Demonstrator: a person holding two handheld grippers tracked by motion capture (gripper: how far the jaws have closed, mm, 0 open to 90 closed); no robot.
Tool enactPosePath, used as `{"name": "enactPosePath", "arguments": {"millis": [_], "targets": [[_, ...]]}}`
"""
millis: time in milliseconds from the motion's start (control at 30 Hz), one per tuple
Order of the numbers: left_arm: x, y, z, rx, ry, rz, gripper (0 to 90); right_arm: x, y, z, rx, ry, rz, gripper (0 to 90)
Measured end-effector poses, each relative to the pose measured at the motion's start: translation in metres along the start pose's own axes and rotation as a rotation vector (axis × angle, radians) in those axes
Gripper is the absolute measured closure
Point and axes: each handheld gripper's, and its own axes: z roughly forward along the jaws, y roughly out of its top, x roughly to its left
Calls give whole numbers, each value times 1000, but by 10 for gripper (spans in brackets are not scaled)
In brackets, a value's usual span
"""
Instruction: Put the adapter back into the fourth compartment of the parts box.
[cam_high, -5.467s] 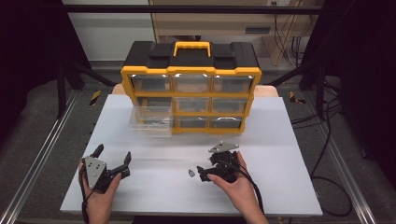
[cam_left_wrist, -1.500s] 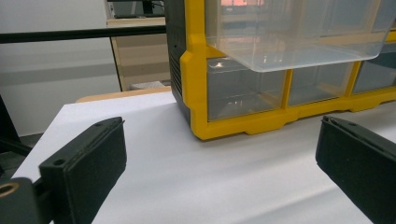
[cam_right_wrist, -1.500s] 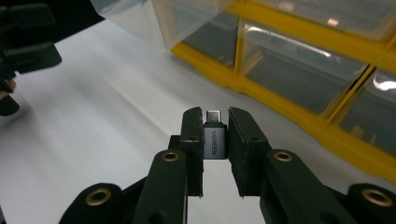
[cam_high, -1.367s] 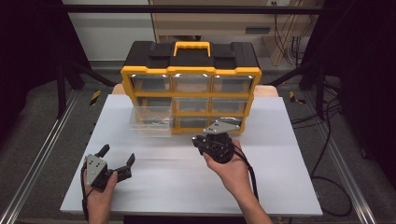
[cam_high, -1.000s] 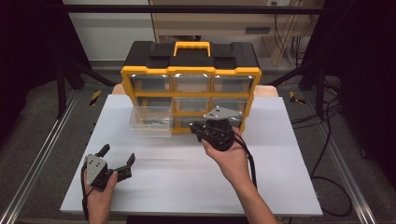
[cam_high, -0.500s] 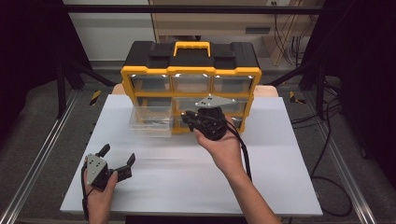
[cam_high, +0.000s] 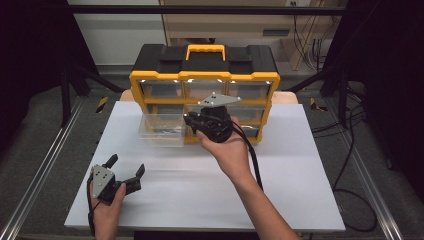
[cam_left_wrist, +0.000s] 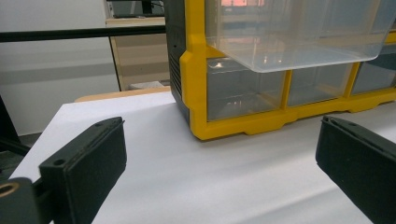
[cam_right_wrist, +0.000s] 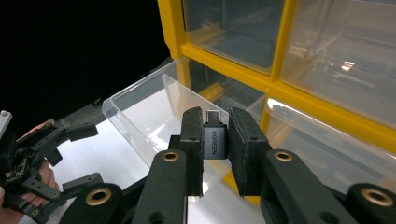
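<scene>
Left gripper: low on the left of the white worktop, in the same spot as in the earlier frames; its fingers stand wide apart with nothing between them.
Pulled-out drawer: clear plastic, sticking out from the left column of the organiser's middle row, hanging over the worktop as it did before; small dark items lie in it, too blurred to name.
Right gripper: has come up and forward from the near right part of the worktop and is now held in front of the organiser, just right of the open drawer; its fingers are clamped on the adapter.
Adapter: small, dark grey, printed UGREEN; it is held between the two pads above the rim of the open drawer. Its long axis runs along the fingers, and its metal plug end points away from the hand, towards the organiser.
Organiser: yellow frame, black top with a yellow handle, rows of clear drawers, at the back of the worktop; it stands directly behind the right gripper.
In the way: the drawer's near wall and inner divider lie right below and ahead of the adapter.
Cable: black, trailing from the right gripper along the forearm.
</scene>
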Motion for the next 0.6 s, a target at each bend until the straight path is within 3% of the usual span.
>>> {"name": "enactPosePath", "arguments": {"millis": [600], "targets": [[1,0,1,-4,-3,-7,15,10,11,27,37,15,-29,762]]}}
